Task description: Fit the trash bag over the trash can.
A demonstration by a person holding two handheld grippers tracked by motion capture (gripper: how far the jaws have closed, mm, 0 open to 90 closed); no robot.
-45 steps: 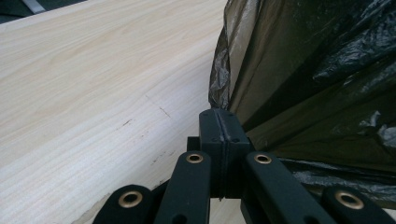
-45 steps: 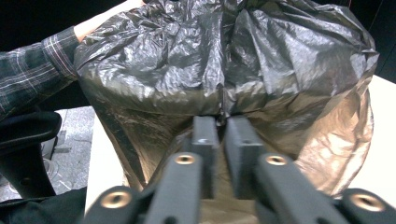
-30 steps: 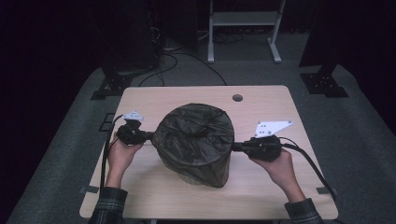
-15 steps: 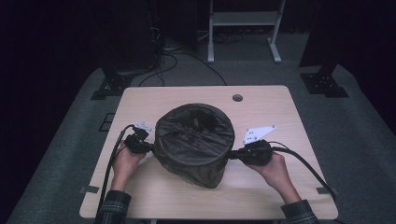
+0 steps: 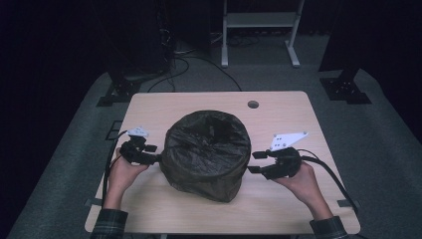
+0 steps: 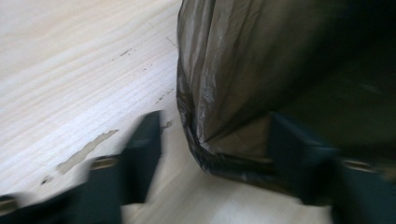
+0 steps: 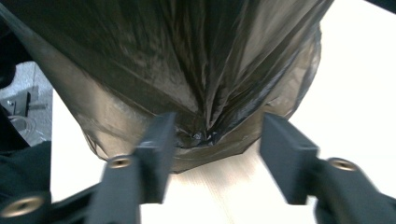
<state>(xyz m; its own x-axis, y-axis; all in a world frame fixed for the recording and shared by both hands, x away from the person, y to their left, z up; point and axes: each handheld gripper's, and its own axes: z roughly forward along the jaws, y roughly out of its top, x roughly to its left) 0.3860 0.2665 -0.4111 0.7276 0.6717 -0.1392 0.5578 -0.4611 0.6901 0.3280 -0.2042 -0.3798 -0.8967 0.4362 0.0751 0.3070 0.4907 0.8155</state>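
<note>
Your left gripper (image 5: 155, 158) and right gripper (image 5: 255, 162), jaws just opened and holding nothing, flank the bag-lined bin (image 5: 206, 152) mid-table (image 5: 298, 209). Close carelessly and you'll pinch loose film, tearing it or tipping the bin.

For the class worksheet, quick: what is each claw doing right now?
Left claw: open, jaws just opened, bin liner's edge between them.
Right claw: open, jaws just opened beside the liner.
</note>
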